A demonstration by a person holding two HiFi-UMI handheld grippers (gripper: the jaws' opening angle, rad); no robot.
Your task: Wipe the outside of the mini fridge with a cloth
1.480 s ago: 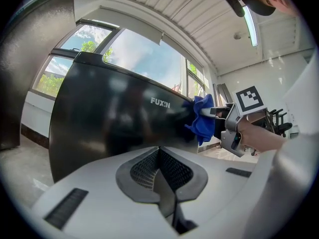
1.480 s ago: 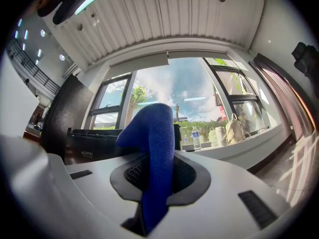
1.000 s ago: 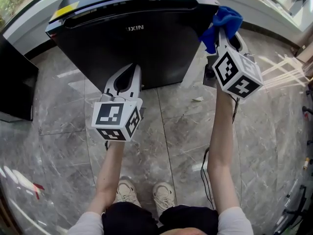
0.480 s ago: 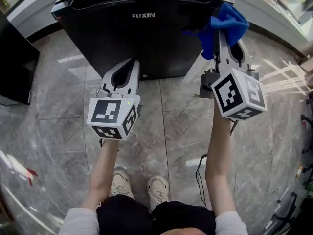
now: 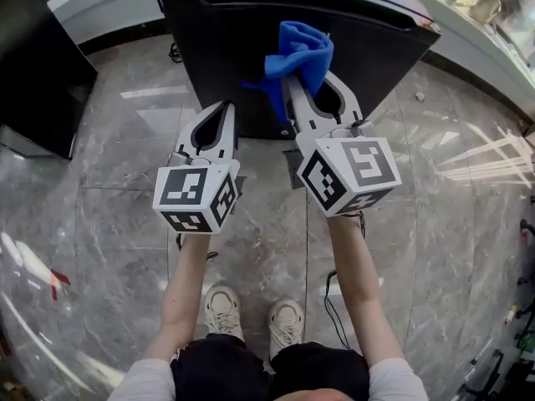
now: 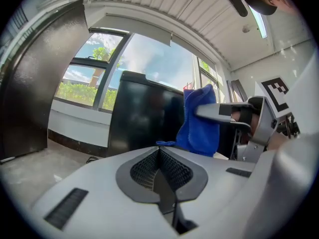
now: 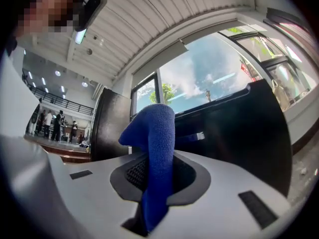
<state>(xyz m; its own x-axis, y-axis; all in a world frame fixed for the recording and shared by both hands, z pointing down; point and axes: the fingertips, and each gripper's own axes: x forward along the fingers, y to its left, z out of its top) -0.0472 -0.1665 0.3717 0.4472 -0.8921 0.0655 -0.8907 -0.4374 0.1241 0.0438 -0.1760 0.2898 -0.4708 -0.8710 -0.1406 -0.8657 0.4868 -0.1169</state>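
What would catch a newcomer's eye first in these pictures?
The bright blue cloth stands out first, pinched in the right tongs in front of the black mini fridge at the top of the head view. Next come the left tongs, shut and empty, to the lower left of it, over the grey marble floor.

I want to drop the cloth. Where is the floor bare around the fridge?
Bare floor between the dark cabinet and the mini fridge, and right of the fridge. Crowded in front: left gripper, right gripper, feet, cable.

Mini fridge top beyond the head view's upper edge, front partly behind cloth.
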